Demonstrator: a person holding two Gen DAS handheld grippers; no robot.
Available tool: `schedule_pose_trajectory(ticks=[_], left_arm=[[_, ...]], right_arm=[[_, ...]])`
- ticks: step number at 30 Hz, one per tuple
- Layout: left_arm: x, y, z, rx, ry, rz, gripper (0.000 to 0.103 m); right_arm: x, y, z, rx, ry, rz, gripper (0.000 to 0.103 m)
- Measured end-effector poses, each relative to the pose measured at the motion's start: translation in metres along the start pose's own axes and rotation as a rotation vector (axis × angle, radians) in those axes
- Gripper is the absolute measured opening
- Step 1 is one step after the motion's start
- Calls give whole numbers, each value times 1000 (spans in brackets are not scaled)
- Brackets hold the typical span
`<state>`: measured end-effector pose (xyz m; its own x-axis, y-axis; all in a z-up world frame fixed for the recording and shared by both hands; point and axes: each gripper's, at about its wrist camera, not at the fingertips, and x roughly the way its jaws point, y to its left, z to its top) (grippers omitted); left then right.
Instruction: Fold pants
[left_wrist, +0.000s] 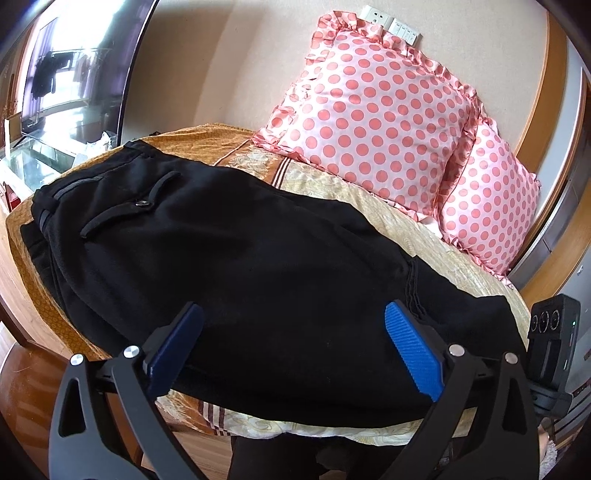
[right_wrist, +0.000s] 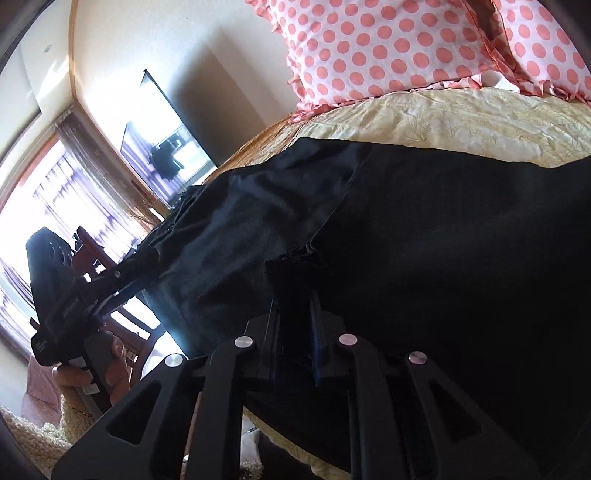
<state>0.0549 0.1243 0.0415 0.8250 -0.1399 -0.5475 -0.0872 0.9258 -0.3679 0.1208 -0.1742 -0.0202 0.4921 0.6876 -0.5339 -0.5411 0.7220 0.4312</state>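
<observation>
Left wrist view: black trousers (left_wrist: 236, 240) lie flat across the bed (left_wrist: 424, 236), below the polka-dot pillows (left_wrist: 373, 122); the left gripper (left_wrist: 291, 343) gapes wide above them, holding nothing. The right gripper (right_wrist: 295, 317) is nearly closed, pinching a fold of the soft, limp, floppy cloth; best grasped at hems or waistband (left_wrist: 81, 184).

Bed (left_wrist: 388, 210) with cream patterned cover: black pants (left_wrist: 240, 258) lie spread along its near edge; beyond the pants, two pink dotted pillows (left_wrist: 376, 110) stand.
</observation>
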Motion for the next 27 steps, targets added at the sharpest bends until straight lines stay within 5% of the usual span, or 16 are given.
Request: schedule_pose_trajectory(ticks=[2, 4, 8, 12, 18, 23, 27], left_arm=[[-9, 5, 4, -12, -36, -1, 99], [-21, 14, 9, -29, -87, 18, 99], [-36, 35, 17, -89, -136, 80, 99], [-41, 56, 19, -155, -136, 123, 99], [-42, 69, 18, -196, -123, 138, 99], [-41, 67, 15, -190, -115, 133, 99], [-38, 67, 14, -190, -101, 121, 99]], right_arm=[[-6, 8, -1, -39, 8, 8, 51], [-14, 18, -1, -72, -10, 37, 71], [-21, 41, -5, -170, -64, 60, 71], [1, 38, -11, -134, -6, 62, 71], [4, 49, -7, -226, -53, -83, 59], [8, 38, -11, -249, -69, -161, 32], [8, 45, -14, -300, -71, -196, 32]])
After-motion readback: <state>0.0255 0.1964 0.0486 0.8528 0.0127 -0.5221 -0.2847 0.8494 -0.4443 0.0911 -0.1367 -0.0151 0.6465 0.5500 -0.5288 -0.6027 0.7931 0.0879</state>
